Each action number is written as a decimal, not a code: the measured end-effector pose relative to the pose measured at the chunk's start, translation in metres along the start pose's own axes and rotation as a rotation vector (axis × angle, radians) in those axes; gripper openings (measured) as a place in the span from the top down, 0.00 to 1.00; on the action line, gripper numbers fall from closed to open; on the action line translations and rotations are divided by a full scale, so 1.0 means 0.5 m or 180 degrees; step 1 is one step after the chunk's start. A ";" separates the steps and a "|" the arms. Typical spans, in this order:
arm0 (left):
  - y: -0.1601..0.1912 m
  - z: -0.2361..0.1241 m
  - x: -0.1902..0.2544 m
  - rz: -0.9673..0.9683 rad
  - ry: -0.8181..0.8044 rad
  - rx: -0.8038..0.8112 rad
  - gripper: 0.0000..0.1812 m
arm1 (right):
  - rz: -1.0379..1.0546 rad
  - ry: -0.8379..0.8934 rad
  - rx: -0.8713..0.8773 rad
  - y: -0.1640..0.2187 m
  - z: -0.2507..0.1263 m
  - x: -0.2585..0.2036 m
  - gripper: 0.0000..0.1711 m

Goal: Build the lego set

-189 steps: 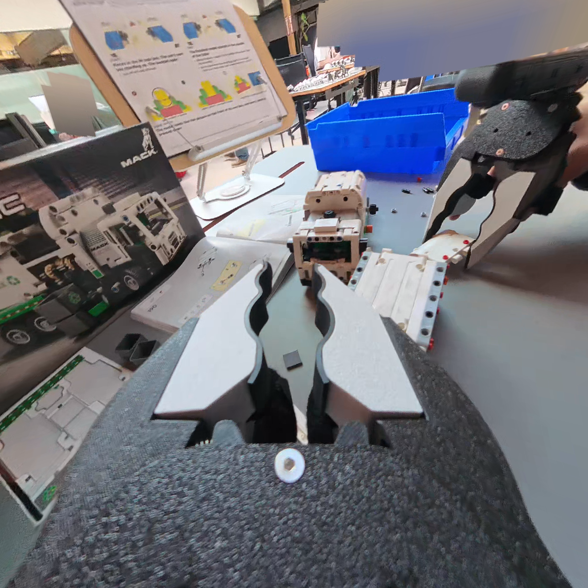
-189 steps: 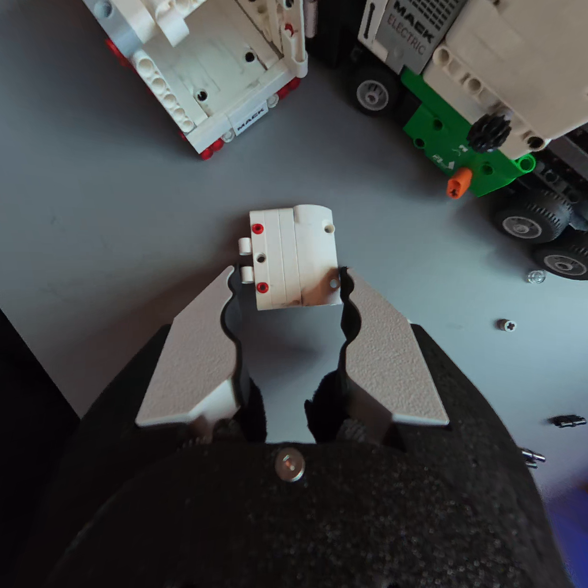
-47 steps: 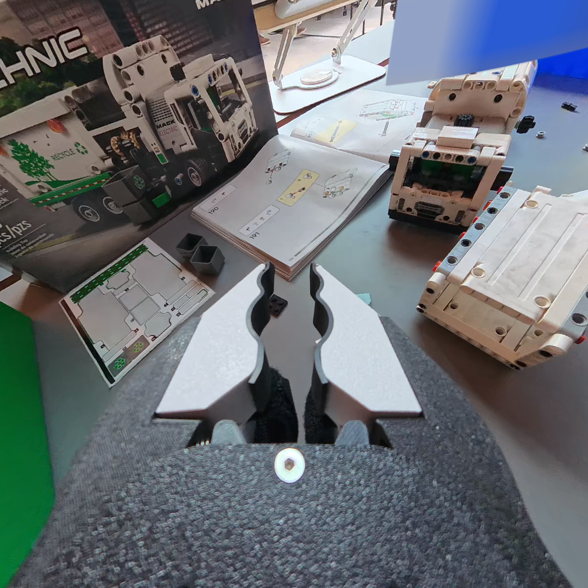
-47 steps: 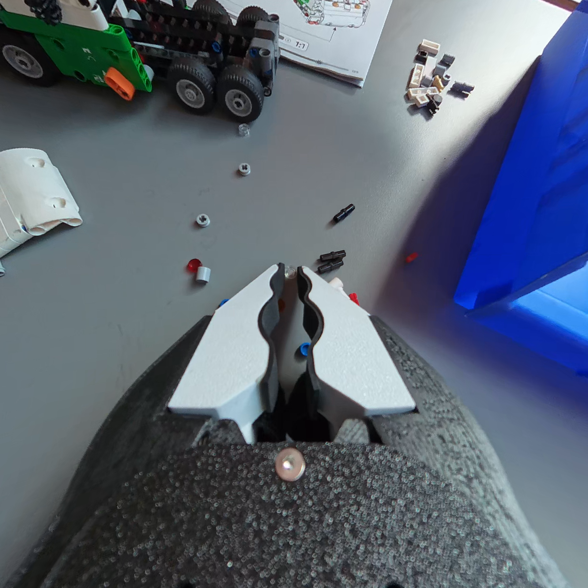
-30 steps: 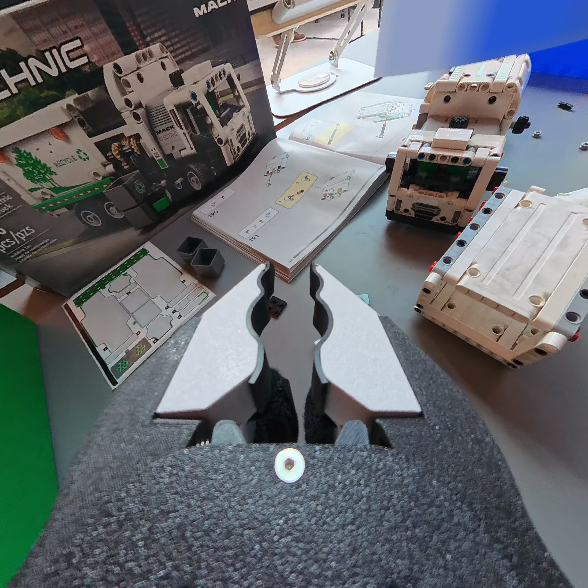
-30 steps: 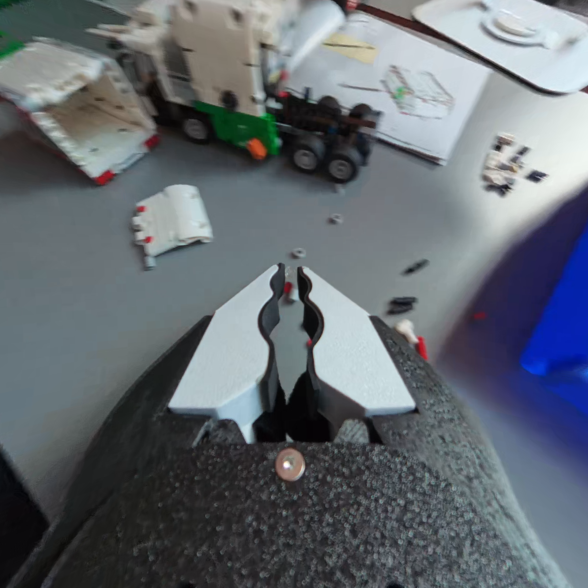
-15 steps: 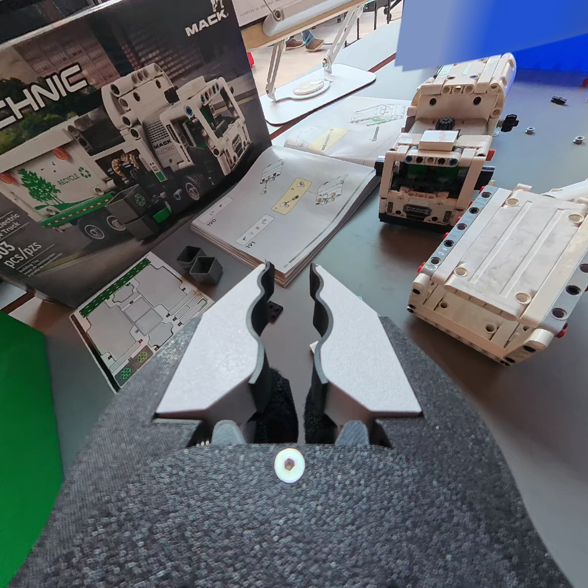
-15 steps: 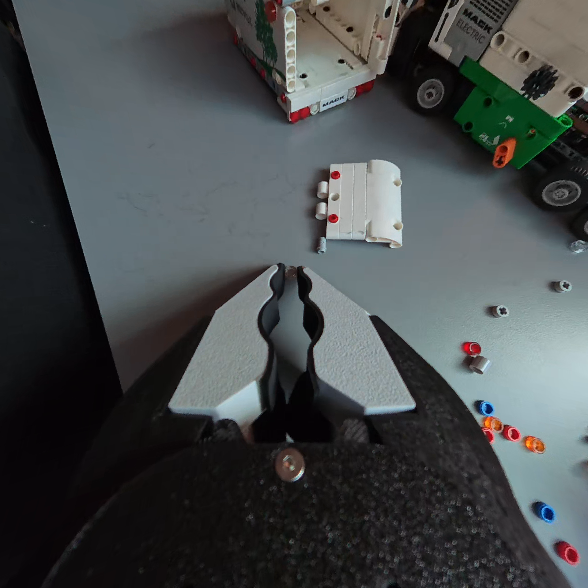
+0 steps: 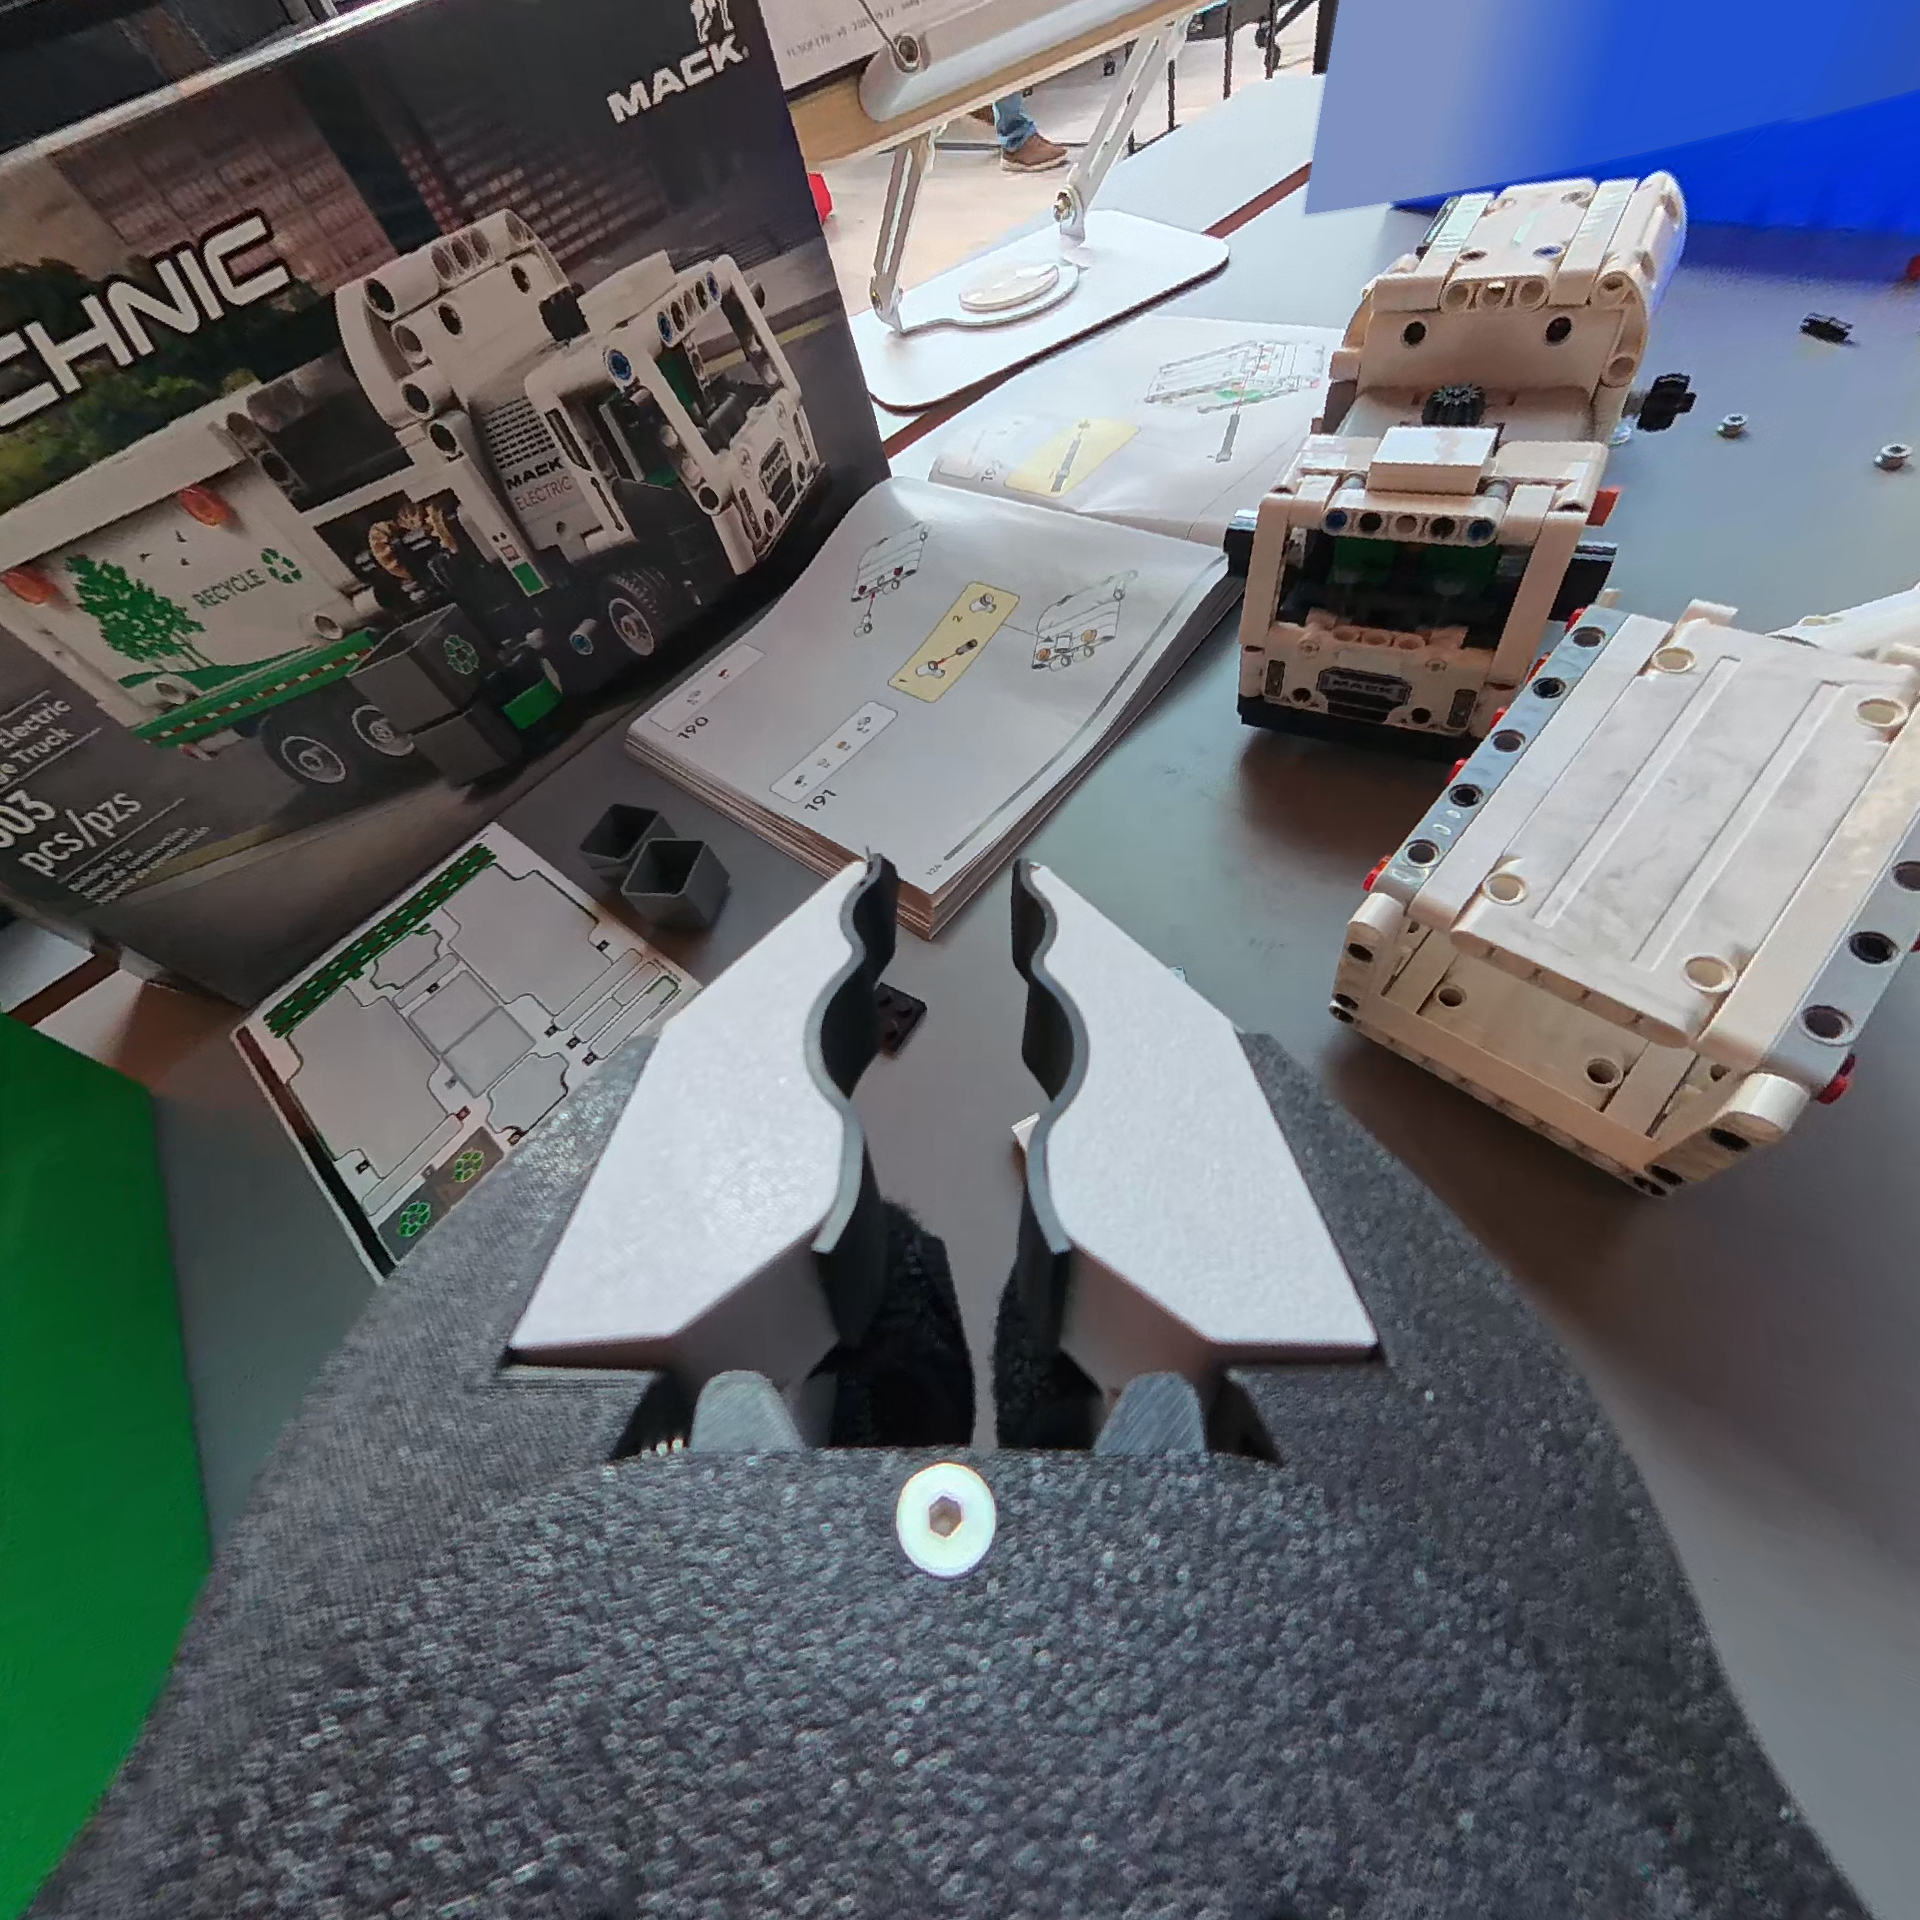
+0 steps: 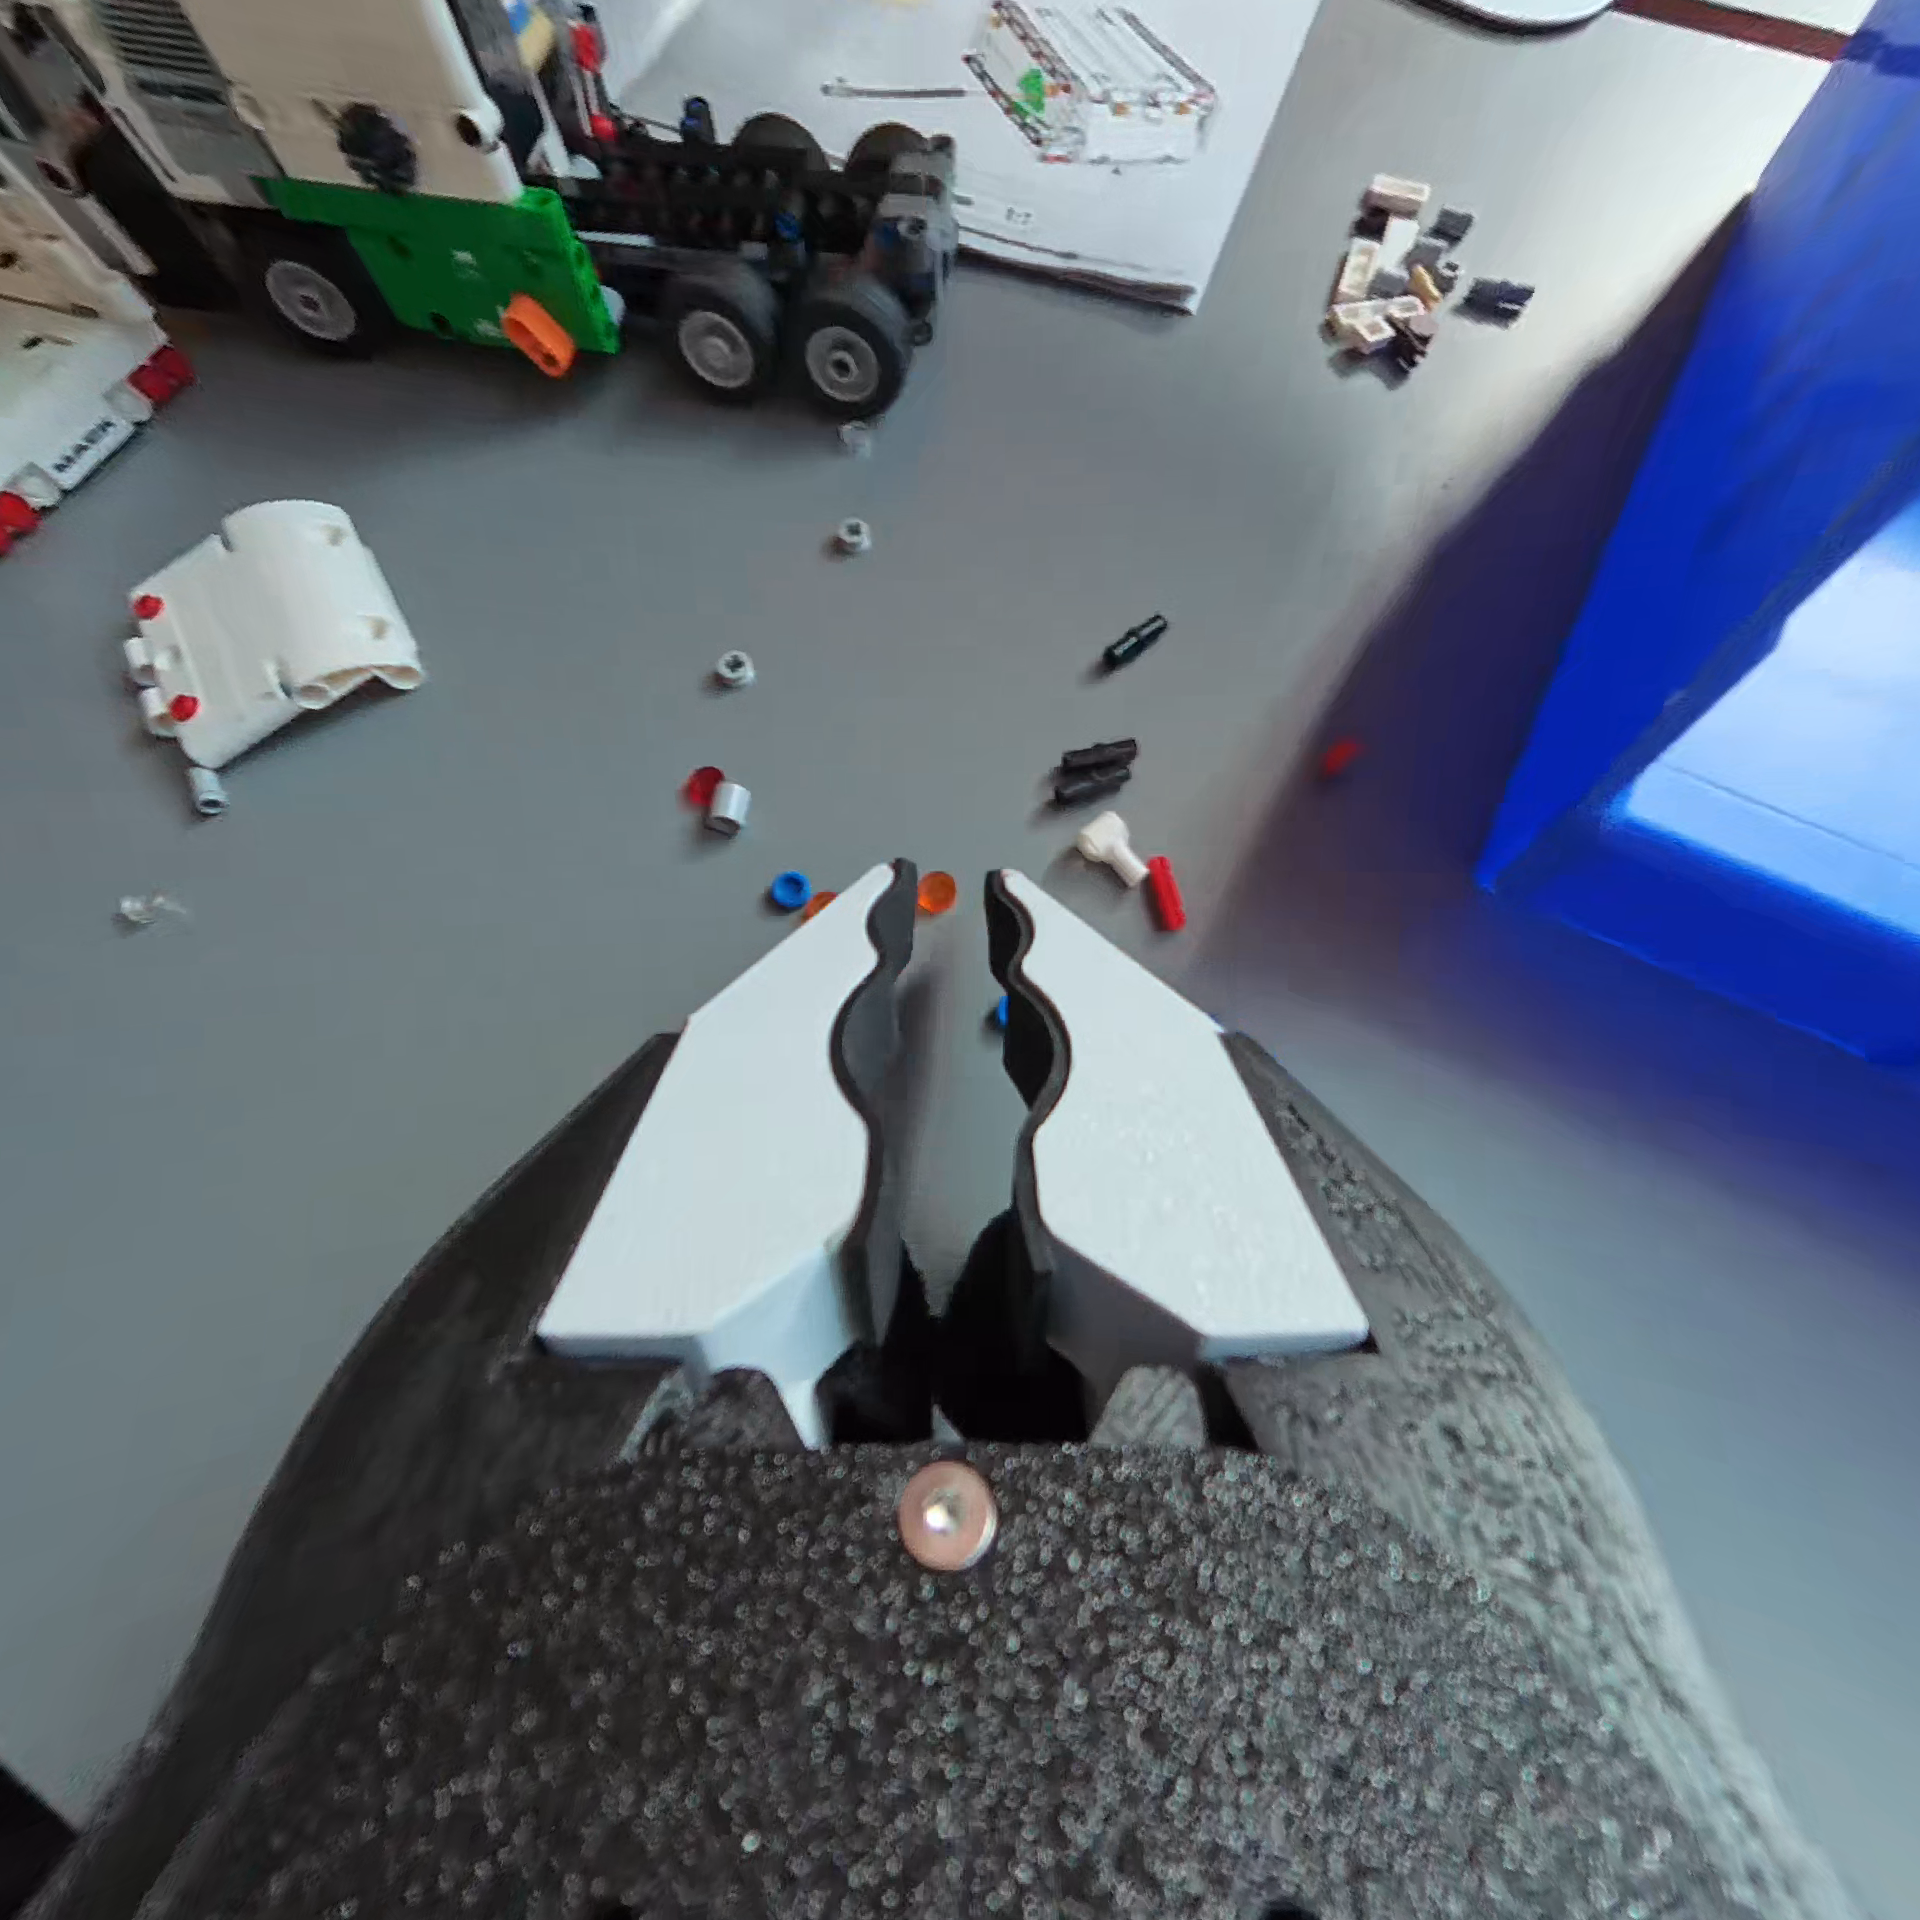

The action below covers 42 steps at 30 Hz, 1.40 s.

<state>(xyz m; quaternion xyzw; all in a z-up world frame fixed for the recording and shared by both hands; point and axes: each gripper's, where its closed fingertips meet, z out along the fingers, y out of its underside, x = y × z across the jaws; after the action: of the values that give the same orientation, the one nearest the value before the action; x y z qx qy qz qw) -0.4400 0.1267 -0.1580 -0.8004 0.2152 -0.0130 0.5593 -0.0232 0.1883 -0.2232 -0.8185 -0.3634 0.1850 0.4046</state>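
In the left wrist view, my left gripper [image 9: 951, 883] is open and empty, low over the dark table. A small black piece [image 9: 900, 1023] lies between its fingers on the table. The white truck cab [image 9: 1403, 582] and a white container body [image 9: 1652, 914] stand to the right. In the right wrist view, my right gripper [image 10: 948, 878] is slightly open and empty. An orange round stud [image 10: 937, 891] lies just past its tips. The truck chassis with green panel [image 10: 468, 249] stands at the far left, and a white curved panel [image 10: 275, 623] lies at the left.
The set's box [image 9: 395, 447], the open instruction booklet [image 9: 935, 665], a sticker sheet [image 9: 447, 1029] and two grey bins [image 9: 655, 868] lie at the left gripper's left. A blue bin [image 10: 1766, 623], loose pins and studs [image 10: 1101, 764] and a small pile of pieces [image 10: 1392, 270] surround the right gripper. Spacing between my two grippers at the tips: around 45 cm. My right gripper is the nearer one to the white curved panel [image 10: 275, 623]: about 15 cm, against 25 cm.
The right gripper has swung from facing the white curved panel to facing the loose studs, and its jaws have parted a little. The left gripper has barely moved.
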 end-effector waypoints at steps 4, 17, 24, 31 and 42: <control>0.003 0.002 -0.003 -0.0022 -0.0008 -0.0018 0.89 | -0.0001 -0.0022 -0.0079 0.003 0.008 0.003 0.94; 0.002 0.001 -0.004 -0.0015 -0.0018 -0.0009 0.89 | -0.0200 -0.0038 0.0025 -0.015 0.009 -0.016 0.97; 0.007 0.004 -0.005 -0.0020 -0.0020 -0.0039 0.89 | -0.0646 -0.1279 0.0238 -0.038 -0.015 -0.223 0.97; 0.001 0.000 -0.005 0.0016 -0.0035 -0.0008 0.90 | -0.1178 -0.1597 -0.0233 0.019 0.003 -0.328 0.97; 0.001 0.000 -0.003 0.0030 -0.0031 -0.0010 0.89 | -0.1188 -0.1613 -0.0281 0.028 0.007 -0.334 0.96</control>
<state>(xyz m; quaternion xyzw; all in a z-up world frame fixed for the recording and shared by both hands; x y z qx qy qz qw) -0.4415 0.1269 -0.1583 -0.8003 0.2162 -0.0062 0.5591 -0.1306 0.0600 -0.2347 -0.6824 -0.6042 0.2896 0.2922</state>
